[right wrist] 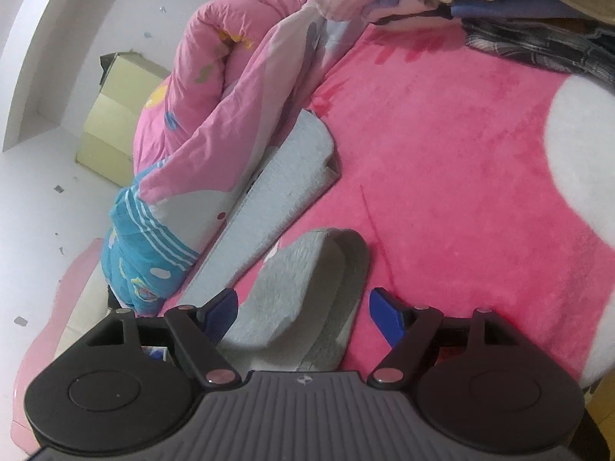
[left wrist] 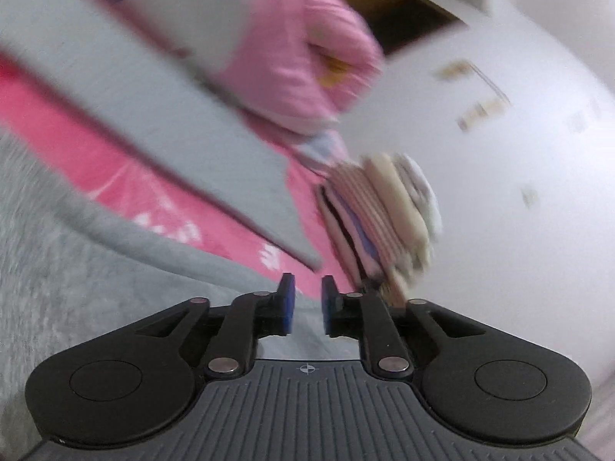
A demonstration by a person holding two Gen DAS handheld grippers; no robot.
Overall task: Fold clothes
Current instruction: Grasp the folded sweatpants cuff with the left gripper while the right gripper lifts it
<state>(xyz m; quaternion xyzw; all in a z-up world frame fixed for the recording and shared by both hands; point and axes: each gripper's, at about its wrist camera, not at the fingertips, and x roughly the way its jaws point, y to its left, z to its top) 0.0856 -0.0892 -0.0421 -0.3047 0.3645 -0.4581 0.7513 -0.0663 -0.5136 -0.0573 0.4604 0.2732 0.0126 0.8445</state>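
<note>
On the pink blanket (right wrist: 442, 161), at 12 o'clock of the right gripper (right wrist: 303, 315): lying loose, grey garment (right wrist: 307, 269), between spread jaws. Left gripper (left wrist: 305, 303): narrowly parted, gripping nothing. Risking a single-layer pinch, bunching the fold.

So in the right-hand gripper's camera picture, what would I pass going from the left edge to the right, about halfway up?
White wall → pale yellow box → rolled pink quilt → long grey garment strip → pink fleece blanket → the blanket's white patch.
</note>
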